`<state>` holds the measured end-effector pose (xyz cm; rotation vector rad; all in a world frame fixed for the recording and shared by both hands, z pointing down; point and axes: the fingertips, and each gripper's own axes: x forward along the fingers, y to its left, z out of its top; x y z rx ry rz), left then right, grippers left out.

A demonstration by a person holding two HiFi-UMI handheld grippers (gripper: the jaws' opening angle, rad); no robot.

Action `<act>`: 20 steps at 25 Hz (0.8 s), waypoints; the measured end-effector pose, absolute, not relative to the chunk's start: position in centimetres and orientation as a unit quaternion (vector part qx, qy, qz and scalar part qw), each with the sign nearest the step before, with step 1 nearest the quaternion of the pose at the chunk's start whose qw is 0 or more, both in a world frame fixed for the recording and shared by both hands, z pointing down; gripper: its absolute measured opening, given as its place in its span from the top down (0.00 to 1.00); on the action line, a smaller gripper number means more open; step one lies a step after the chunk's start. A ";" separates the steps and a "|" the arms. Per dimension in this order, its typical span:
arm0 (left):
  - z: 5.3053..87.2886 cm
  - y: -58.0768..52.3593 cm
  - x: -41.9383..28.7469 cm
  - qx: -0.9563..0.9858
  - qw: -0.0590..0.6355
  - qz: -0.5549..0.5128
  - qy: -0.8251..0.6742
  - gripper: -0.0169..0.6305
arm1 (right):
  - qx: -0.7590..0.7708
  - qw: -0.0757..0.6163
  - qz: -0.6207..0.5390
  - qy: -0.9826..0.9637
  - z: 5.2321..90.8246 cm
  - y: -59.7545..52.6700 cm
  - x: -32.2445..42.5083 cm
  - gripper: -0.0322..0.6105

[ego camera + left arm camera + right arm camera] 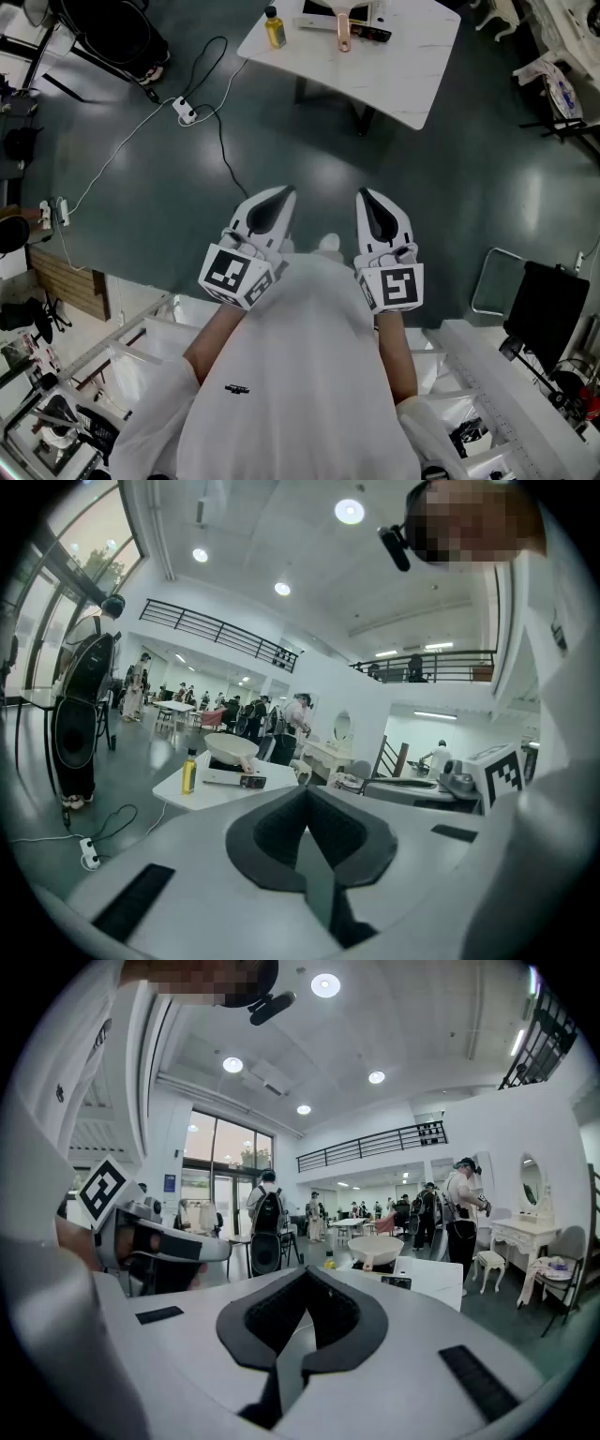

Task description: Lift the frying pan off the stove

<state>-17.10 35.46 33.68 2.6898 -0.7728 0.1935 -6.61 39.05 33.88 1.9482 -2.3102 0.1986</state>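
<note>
The lift is judged unstarted: the frying pan (230,750) is seen on the stove (223,778) toward the table's (403,70) far edge, well apart from the left gripper (284,193) and right gripper (365,194), both clenched empty.

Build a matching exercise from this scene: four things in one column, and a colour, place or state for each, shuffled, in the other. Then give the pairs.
Things:
1. bottle
2. frying pan
3. power strip
4. left gripper

Descriptions:
A. shut, nothing between its jaws
B. lies on the dark floor
C. yellow, stands directly on the white table
D. white, sits on the stove

Pairs: 1-C, 2-D, 3-B, 4-A.
</note>
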 end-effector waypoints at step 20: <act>34.0 38.9 -14.4 0.945 0.161 0.077 -0.273 0.97 | 0.649 0.038 0.062 -0.757 33.4 42.6 -3.5 0.95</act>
